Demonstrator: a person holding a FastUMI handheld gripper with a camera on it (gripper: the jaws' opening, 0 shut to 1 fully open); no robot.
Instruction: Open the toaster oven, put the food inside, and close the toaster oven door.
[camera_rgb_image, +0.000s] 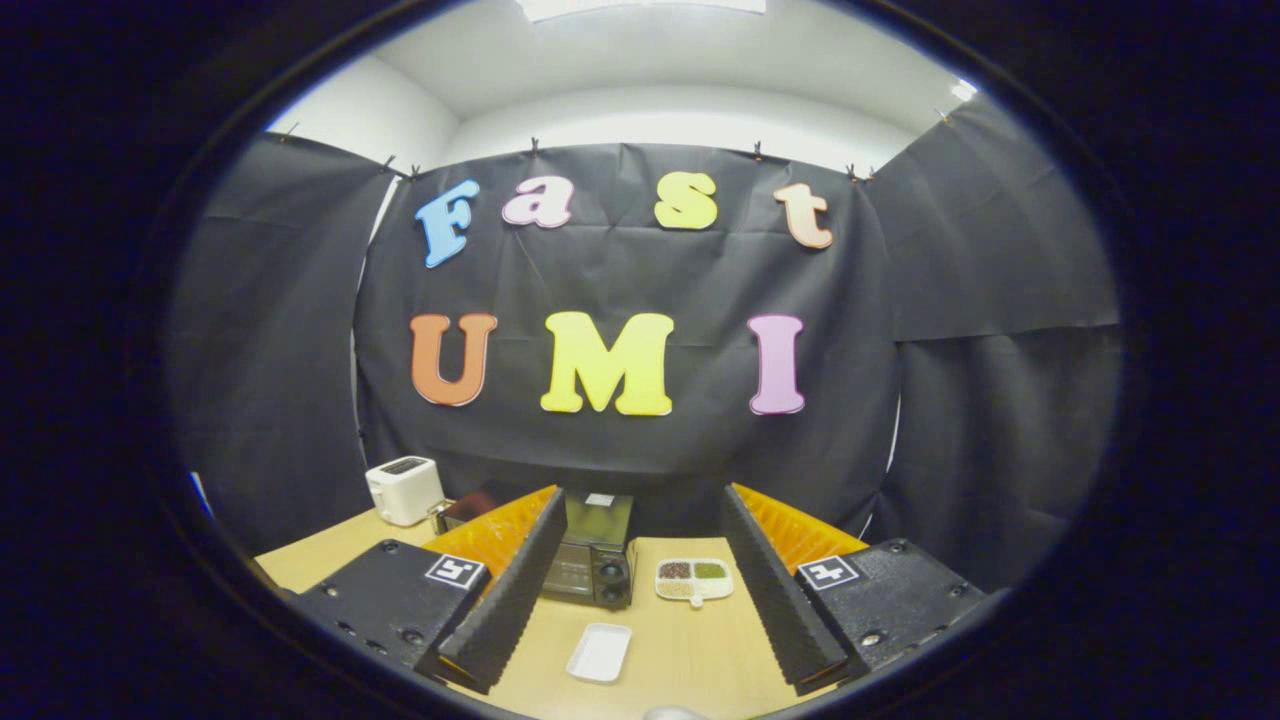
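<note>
on the pale wooden table (690, 650), beyond the fingertips, stands the black toaster oven (592, 550) — boxy, with a dark glass door that sits closed and two round knobs stacked at its right edge. its left part is hidden behind the left finger. the gripper (640, 655) hangs above the table with its two fingers spread wide apart, holding nothing; each finger is a long wedge with a ribbed black pad (510, 590) on the inner face and an orange back, fixed to a black block bearing a square marker.

between the fingers, nearer than the oven, lies a small white rectangular tray (600, 652), shallow and smooth. just right of the oven sits a white divided dish (694, 580) with rounded corners, its compartments filled with grainy brown, green and pale contents — what the food is exactly i cannot tell. further back on the left, against the black cloth wall, stands a white pop-up toaster (405, 489), well apart from the oven. nothing lies between the fingers and the oven door except the tray.
</note>
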